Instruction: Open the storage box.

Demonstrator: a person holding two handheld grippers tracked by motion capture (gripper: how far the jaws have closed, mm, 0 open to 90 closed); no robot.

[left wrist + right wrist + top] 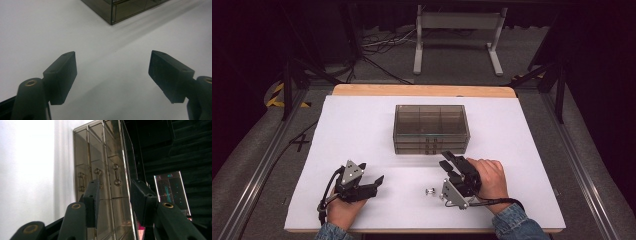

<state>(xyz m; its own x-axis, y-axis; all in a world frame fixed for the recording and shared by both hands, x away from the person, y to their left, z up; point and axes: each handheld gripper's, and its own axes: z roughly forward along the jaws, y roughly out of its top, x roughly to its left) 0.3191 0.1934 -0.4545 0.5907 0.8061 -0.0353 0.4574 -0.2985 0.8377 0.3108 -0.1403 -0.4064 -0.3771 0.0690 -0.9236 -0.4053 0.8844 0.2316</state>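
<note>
- Your right gripper (446,159) is the one close to the drawer box (432,129). It points at the box front, just ahead of it.
- Your right hand is turned on its side, so in the right gripper view the drawers look stood on end. The drawer handles (116,175) sit past the gripper (113,195) tips, a bit apart. The jaws are partly open, with nothing between them.
- Your left gripper (372,181) waits near the front left of the table (357,125). Its jaws are wide open and hold nothing. The box is well away from it.
- A small metal piece (430,191) lies on the table just left of your right hand.
- The box sits in the middle of the white table, long side facing you.
- Behind the table are a dark floor, cables and a white stand (457,35).
</note>
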